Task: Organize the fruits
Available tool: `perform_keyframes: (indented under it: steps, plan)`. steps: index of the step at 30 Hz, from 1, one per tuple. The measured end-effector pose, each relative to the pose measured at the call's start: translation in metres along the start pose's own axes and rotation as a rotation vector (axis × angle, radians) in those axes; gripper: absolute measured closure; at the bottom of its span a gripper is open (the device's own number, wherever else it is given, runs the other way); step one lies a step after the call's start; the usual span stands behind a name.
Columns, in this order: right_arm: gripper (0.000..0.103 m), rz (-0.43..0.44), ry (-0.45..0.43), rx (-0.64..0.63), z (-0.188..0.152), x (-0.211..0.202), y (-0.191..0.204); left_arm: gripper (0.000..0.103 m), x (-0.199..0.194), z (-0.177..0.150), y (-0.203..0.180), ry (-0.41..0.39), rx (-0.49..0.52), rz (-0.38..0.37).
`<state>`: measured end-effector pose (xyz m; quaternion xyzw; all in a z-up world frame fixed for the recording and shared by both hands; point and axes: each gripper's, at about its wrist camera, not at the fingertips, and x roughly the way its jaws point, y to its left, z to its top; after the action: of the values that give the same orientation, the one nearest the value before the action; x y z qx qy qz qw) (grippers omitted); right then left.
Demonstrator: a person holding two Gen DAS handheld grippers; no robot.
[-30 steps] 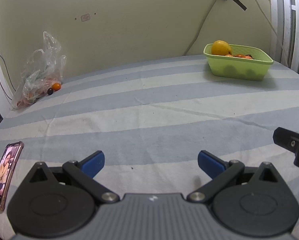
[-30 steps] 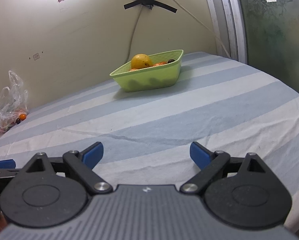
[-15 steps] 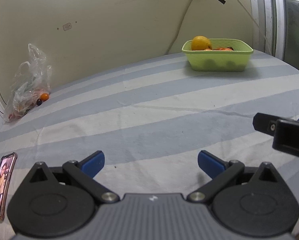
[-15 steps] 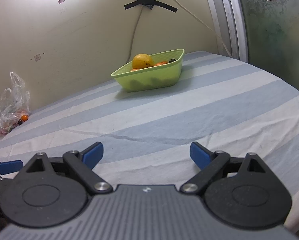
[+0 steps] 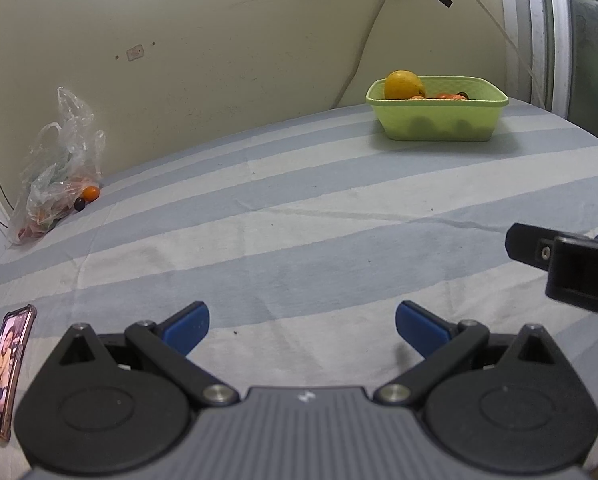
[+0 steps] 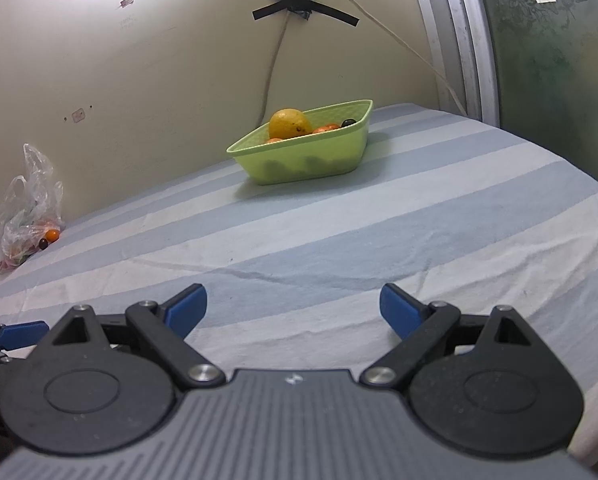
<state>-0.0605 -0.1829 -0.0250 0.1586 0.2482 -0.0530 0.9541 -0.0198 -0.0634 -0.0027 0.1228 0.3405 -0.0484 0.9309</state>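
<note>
A light green basket (image 5: pixel 439 126) (image 6: pixel 311 160) stands far back on the striped sheet and holds a large yellow-orange fruit (image 5: pixel 404 85) (image 6: pixel 289 123), small orange fruits (image 6: pixel 326 129) and a dark one (image 6: pixel 348 122). At the far left a clear plastic bag (image 5: pixel 57 178) (image 6: pixel 25 216) leans by the wall, with a small orange fruit (image 5: pixel 91 193) (image 6: pixel 52 234) and a dark fruit (image 5: pixel 79 203) at its mouth. My left gripper (image 5: pixel 301 330) is open and empty, low over the near sheet. My right gripper (image 6: pixel 293 312) is open and empty too. Each gripper shows at the edge of the other's view.
A phone (image 5: pixel 5 368) with a lit screen lies at the near left, a cable at its bottom end. The wall (image 5: pixel 219 40) runs behind the bed, with a taped cable (image 6: pixel 299 4). A window frame (image 6: pixel 459 40) stands at the right. The sheet (image 5: pixel 299 220) spreads between bag and basket.
The left wrist view has swung left to right, so the basket sits nearer the middle and the right gripper's body shows larger at its right edge. The right gripper has barely moved.
</note>
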Motion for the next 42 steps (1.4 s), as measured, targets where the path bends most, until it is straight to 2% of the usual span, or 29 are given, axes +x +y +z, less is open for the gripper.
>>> perform_keyframes:
  steps: [11,18,42]
  plan:
    - [0.008,0.005,-0.001,0.002,0.001,0.000,0.001,0.000,-0.003,-0.001,-0.005,-0.007,0.024,0.004]
    - [0.008,0.005,-0.001,0.010,0.001,0.000,0.000,0.000,-0.009,-0.002,-0.014,-0.053,0.077,0.037]
    - [0.008,0.008,0.002,0.014,0.001,0.000,-0.001,0.000,-0.010,-0.003,-0.014,-0.057,0.074,0.043]
